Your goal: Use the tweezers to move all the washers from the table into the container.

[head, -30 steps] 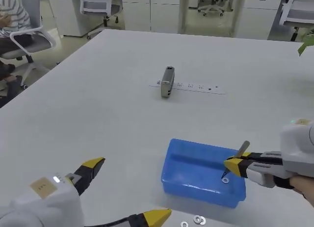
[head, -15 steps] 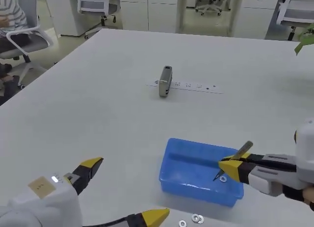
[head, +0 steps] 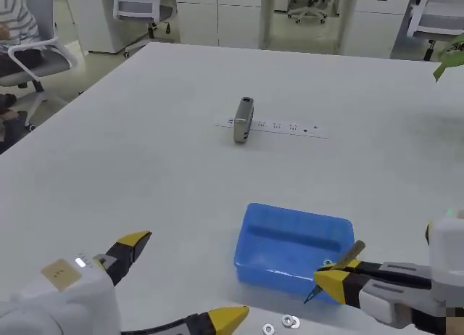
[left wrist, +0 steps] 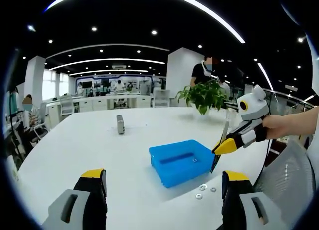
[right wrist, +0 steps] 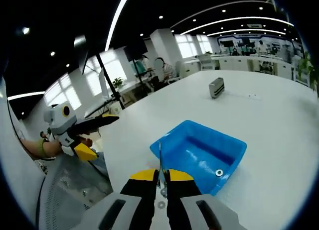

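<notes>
As washers (head: pixel 290 322) lie on the surface (head: pixel 181 168) just below, tweezers (head: pixel 353 251) are clamped point-down in the right gripper (head: pixel 330 282); the left gripper (head: pixel 185 278) is spread wide, empty.

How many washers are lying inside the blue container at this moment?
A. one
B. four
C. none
A: the right gripper view shows a single washer on the floor of the blue container, while the other washers lie on the table outside it.
</notes>
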`<state>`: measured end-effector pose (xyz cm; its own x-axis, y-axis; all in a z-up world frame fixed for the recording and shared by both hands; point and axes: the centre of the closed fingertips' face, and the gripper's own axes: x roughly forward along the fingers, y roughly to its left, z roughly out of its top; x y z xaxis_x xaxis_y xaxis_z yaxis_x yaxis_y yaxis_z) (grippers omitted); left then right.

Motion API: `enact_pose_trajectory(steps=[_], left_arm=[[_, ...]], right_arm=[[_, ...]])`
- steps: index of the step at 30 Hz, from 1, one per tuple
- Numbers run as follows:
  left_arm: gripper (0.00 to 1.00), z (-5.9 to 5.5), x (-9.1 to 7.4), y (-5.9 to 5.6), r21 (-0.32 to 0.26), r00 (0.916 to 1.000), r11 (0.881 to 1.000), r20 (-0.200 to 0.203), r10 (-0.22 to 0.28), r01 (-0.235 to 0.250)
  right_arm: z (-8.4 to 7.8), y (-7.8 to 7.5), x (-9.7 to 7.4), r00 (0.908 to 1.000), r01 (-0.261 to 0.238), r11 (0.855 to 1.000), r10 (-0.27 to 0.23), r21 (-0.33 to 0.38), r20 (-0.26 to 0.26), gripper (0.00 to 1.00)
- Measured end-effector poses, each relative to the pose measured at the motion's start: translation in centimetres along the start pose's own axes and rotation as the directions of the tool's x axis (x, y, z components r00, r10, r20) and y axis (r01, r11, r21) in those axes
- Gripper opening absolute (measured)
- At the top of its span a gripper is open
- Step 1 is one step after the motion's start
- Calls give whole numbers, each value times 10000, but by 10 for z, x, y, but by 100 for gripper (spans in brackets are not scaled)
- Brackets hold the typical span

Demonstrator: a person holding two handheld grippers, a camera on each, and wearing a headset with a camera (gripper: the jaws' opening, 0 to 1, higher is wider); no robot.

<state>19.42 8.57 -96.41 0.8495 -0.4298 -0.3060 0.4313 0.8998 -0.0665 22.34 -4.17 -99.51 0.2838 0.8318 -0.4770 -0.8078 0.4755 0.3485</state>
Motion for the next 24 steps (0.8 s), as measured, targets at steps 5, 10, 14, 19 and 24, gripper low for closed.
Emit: enact_pose_trajectory(steps=[5,10,14,19,24], left_arm=[[99,0,0,-1,24,10000,10000,-12,-27,27],[99,0,0,-1,35,10000,10000,-27,-41,41],[99,-1,0,-1,58,10000,10000,-49,-51,51],[99,-2,1,-1,78,9999,10000,-123,-60,61],[99,-3,1,-2,104,9998,9999,-173,-89,91]], right_arm=[[-12,0,3,9998,0,9997,5,242,-205,4],[-26,-1,7,9986,-7,9988,32,483,-520,4],[-36,-2,10,9973,-13,9978,61,661,-728,4],[-45,2,12,9951,-67,9972,140,743,-983,4],[-45,4,13,9952,-76,9967,154,803,-966,4]])
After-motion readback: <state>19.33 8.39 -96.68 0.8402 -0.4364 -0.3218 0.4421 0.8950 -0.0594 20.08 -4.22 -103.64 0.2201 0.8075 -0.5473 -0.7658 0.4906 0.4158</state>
